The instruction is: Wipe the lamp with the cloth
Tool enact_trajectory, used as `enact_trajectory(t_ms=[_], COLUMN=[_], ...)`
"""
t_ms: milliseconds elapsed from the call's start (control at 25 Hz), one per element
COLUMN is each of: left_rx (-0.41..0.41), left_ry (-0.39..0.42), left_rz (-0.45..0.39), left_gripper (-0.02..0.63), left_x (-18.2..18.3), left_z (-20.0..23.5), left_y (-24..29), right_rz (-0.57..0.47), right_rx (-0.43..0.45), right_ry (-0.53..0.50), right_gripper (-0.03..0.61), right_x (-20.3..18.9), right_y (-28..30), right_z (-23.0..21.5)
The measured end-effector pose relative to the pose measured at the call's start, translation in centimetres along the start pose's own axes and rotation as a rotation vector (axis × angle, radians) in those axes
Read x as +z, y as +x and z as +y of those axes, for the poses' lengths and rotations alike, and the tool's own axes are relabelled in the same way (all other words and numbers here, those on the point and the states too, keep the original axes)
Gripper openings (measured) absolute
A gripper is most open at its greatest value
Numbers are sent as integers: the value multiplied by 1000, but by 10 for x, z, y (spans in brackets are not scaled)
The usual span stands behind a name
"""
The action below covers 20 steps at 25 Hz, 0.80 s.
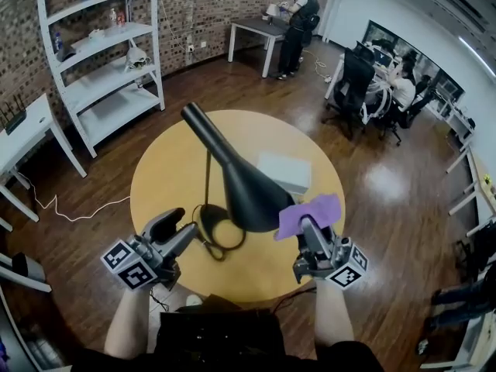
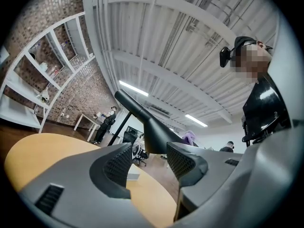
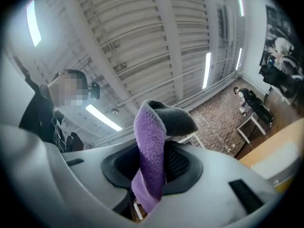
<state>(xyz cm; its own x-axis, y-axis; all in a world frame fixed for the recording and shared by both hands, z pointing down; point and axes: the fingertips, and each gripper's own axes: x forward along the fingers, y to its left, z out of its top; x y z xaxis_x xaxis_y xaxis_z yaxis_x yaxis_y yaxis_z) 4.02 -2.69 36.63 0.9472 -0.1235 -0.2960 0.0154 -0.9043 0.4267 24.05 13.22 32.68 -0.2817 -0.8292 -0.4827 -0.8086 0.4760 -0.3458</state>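
Note:
A black lamp with a cone shade leans over the round wooden table; its ring base lies near the front. My right gripper is shut on a purple cloth, whose free end hangs just right of the shade's wide rim. The right gripper view shows the cloth pinched upright between the jaws and folded over at the top. My left gripper stands open and holds nothing, left of the base. The left gripper view has the lamp shade beyond the parted jaws, and the cloth behind it.
A white box lies on the table behind the shade. White shelves stand at the back left, with a white cable on the floor. Office chairs and seated people are at the right; a person stands by a far table.

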Motion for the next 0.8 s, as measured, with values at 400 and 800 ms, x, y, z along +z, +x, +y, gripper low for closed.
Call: enact_trajectory(t_ms=[400,800], left_rx=[-5,13], left_ry=[-15,-6], left_rz=[25,56], left_gripper=[212,212], left_x=[-3,-7], left_z=[-2,-1], left_y=[-2,-7], right_rz=[221,357], right_rx=[53,-138], right_ry=[-3,-35], right_gripper=[110,110], right_x=[-94,-133], right_y=[26,39], right_z=[46,19])
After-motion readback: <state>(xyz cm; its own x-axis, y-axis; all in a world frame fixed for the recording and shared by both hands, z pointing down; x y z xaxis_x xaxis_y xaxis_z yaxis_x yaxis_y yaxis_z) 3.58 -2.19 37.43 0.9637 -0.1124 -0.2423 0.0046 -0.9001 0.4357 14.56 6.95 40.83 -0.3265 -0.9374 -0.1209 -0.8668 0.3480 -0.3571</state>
